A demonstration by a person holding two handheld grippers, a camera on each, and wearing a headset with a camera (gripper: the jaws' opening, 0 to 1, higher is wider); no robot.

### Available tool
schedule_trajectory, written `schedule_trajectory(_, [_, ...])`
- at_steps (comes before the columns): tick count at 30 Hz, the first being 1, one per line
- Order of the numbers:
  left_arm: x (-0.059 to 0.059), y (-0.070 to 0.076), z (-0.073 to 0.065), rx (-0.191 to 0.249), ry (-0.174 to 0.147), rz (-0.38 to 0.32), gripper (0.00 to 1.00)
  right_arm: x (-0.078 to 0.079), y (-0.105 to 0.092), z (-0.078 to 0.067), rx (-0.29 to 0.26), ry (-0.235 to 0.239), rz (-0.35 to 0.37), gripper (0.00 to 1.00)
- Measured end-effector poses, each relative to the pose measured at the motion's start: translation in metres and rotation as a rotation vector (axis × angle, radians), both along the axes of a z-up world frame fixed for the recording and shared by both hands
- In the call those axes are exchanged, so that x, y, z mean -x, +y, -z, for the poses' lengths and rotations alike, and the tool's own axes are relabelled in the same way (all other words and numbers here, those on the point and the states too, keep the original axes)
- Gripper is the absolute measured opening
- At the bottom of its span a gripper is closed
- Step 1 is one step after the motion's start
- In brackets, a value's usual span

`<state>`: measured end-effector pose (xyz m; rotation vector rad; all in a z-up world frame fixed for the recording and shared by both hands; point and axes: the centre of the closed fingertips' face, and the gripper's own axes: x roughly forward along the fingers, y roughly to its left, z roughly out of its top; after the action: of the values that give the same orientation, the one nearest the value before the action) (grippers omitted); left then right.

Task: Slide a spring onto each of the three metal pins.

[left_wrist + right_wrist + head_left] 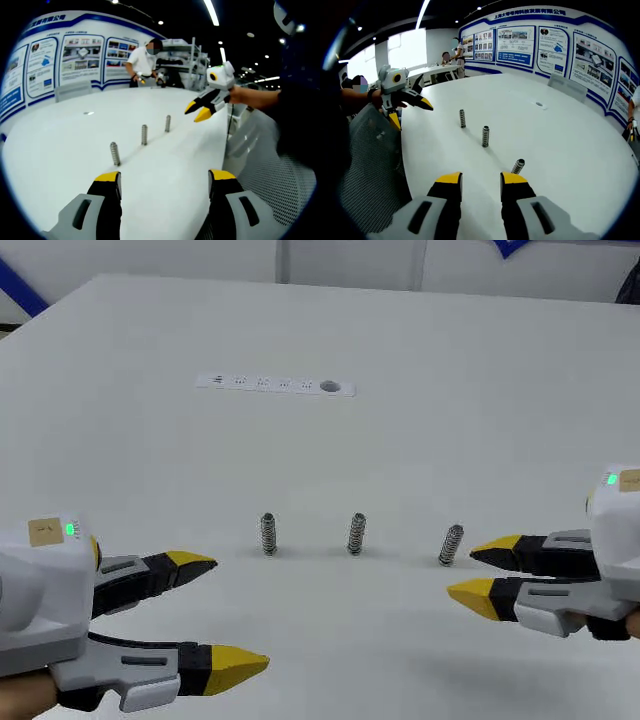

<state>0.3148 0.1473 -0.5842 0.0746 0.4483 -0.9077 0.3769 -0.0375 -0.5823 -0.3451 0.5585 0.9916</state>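
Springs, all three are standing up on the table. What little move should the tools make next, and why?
Probably bring the right tool to the leaning spring beside it and nudge it upright. The middle spring and the left spring stand straight, so the leaning one may not be fully seated. The right tool and the left tool are both open and hold nothing.

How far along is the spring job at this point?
Looks finished: left spring, middle spring and right spring stand on end in a row, so all three look mounted. In hand: nothing; the left gripper and right gripper are open and empty. Left: apparently nothing.
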Motion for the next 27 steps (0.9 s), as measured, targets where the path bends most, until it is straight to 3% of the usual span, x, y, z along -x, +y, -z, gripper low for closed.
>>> schedule_trajectory(12, [0.000, 0.000, 0.001, 0.003, 0.001, -0.002, 0.73, -0.002, -0.026, -0.001, -0.056, -0.008, 0.051, 0.43])
schedule_trajectory(27, [-0.002, 0.000, 0.003, 0.007, 0.009, -0.005, 0.74, 0.000, -0.033, 0.002, -0.113, -0.013, 0.069, 0.59])
